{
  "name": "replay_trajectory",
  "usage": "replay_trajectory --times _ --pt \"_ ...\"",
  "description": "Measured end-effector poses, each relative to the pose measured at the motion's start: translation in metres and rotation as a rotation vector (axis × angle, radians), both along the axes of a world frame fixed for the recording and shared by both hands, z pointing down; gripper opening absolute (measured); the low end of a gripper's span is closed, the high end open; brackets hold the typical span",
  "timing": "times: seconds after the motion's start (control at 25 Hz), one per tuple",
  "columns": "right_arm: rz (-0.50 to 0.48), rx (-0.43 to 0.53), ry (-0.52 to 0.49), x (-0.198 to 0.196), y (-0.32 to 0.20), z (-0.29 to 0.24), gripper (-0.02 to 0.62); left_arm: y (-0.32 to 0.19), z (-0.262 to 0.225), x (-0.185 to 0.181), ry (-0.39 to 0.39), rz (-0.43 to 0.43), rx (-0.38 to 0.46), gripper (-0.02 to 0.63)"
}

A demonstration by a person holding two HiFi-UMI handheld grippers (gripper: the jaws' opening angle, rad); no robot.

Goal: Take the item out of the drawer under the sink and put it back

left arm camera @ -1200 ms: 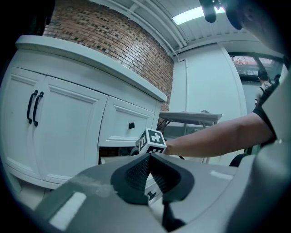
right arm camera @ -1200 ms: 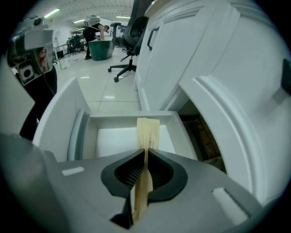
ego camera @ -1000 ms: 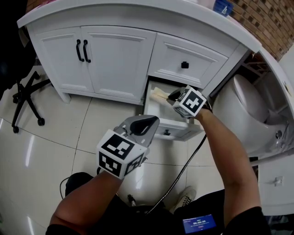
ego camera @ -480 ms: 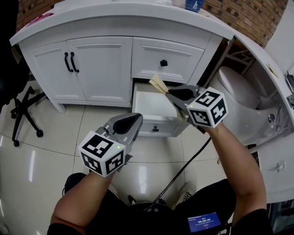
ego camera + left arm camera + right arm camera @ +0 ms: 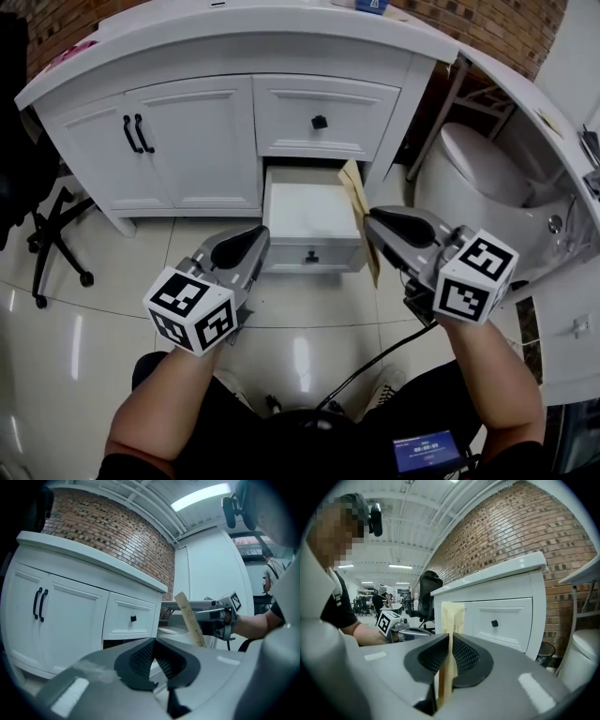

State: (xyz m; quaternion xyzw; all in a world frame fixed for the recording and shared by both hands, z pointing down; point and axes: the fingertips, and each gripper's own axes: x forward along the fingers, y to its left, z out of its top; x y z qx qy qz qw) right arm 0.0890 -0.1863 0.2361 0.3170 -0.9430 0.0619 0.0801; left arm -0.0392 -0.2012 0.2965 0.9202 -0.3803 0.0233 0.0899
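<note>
The lower drawer (image 5: 307, 214) of the white vanity stands pulled open, its white inside bare. My right gripper (image 5: 372, 221) is shut on a flat tan paper packet (image 5: 354, 195), held on edge just right of the drawer and outside it. In the right gripper view the packet (image 5: 451, 615) rises between the closed pads (image 5: 464, 654). My left gripper (image 5: 255, 239) hangs shut and empty in front of the drawer's left corner. From the left gripper view, its jaws (image 5: 153, 645) meet, and the packet (image 5: 190, 618) shows beyond them.
A closed upper drawer with a black knob (image 5: 320, 122) sits above the open one. Double cabinet doors (image 5: 131, 133) lie to the left. A toilet (image 5: 487, 178) stands right of the vanity, and an office chair base (image 5: 52, 230) is at far left. A black cable (image 5: 375, 361) crosses the tiled floor.
My right gripper has lifted the tan packet out of the drawer and drawn it back to the right. The left gripper has drifted a little left, still shut.
</note>
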Motion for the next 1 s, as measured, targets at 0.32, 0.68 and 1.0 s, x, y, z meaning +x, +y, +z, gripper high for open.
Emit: replay_trajectory --times 0.32,0.68,1.0 --pt "0.046 -0.071 -0.073 0.026 0.022 0.021 0.028 0.006 -0.004 0.010 0.000 0.029 0.012 0.006" --pt "0.092 -0.100 -0.044 0.044 0.023 0.040 0.028 0.008 -0.004 0.019 -0.027 0.046 0.029 0.006" --pt "0.091 -0.100 -0.032 0.042 0.024 0.041 0.029 0.013 -0.006 0.021 -0.039 0.053 0.044 0.006"
